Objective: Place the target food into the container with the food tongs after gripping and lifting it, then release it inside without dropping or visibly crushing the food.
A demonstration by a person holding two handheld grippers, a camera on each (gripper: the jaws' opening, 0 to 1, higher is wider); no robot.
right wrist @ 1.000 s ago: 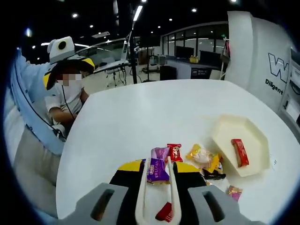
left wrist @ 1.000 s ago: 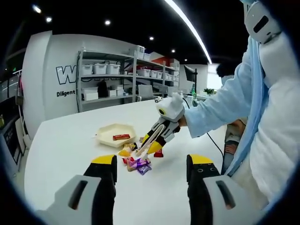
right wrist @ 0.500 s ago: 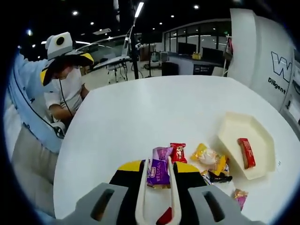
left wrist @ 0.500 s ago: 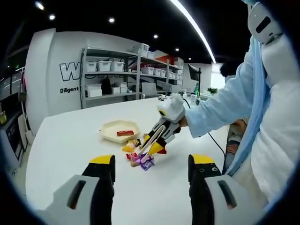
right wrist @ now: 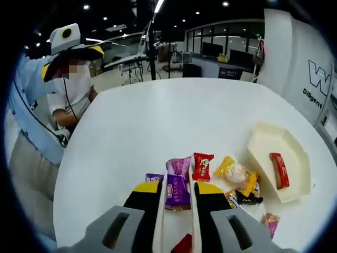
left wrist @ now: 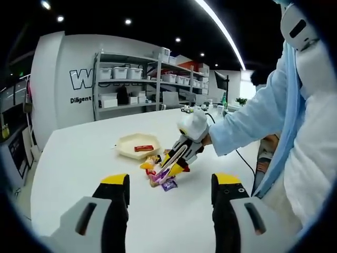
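My right gripper [right wrist: 176, 188] is shut on the white food tongs [right wrist: 160, 213]. The tongs pinch a purple snack packet [right wrist: 176, 194] between their tips, just above the table. In the left gripper view the right gripper [left wrist: 180, 154] slants down over the snack pile, the purple packet [left wrist: 160, 176] at the tong ends. The cream hexagonal tray [right wrist: 263, 139] lies to the right with a red bar [right wrist: 279, 169] in it. My left gripper [left wrist: 171, 180] is open and holds nothing, well short of the pile.
Loose snacks lie between tongs and tray: a red packet [right wrist: 201, 166], a yellow one [right wrist: 234, 171], another purple one [right wrist: 179, 165]. The white table [right wrist: 158, 116] has free room on the far side. Shelves [left wrist: 131, 89] stand behind. A person's sleeve [left wrist: 247, 118] reaches in.
The tongs have come up a little with the purple packet held between them, uncovering another purple packet below on the left. The left gripper stays open.
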